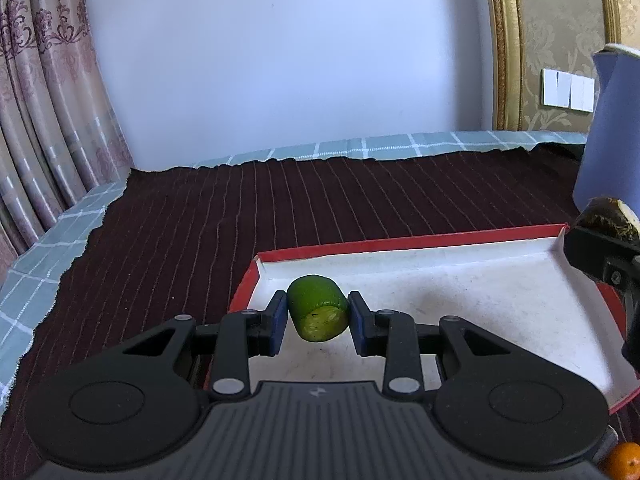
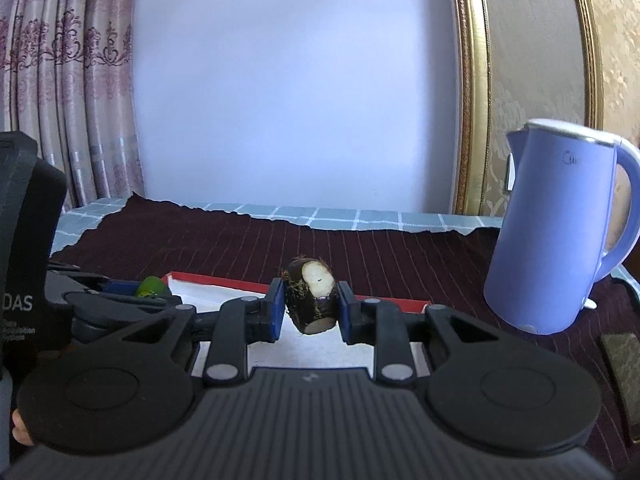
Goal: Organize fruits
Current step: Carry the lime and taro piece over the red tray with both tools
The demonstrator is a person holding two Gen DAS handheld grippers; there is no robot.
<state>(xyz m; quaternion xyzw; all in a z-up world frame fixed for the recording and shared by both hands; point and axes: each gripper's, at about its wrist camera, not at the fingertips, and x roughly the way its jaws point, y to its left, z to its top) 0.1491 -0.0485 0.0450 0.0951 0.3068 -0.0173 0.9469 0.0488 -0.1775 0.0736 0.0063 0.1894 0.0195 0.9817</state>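
Observation:
My left gripper (image 1: 318,312) is shut on a green fruit piece (image 1: 318,306) with a pale cut end, held just above the white floor of a red-rimmed shallow box (image 1: 460,276). My right gripper (image 2: 311,304) is shut on a dark, hairy brown fruit piece (image 2: 310,294) with white cut faces, over the same box (image 2: 224,280). In the left wrist view that brown piece (image 1: 610,216) and the right gripper show at the box's right edge. In the right wrist view the green piece (image 2: 150,286) and the left gripper appear at the left.
A blue electric kettle (image 2: 560,232) stands on the dark striped cloth (image 1: 280,208) to the right of the box. An orange fruit (image 1: 624,462) lies at the lower right corner. A checked light-blue cloth, curtains and a wall lie behind.

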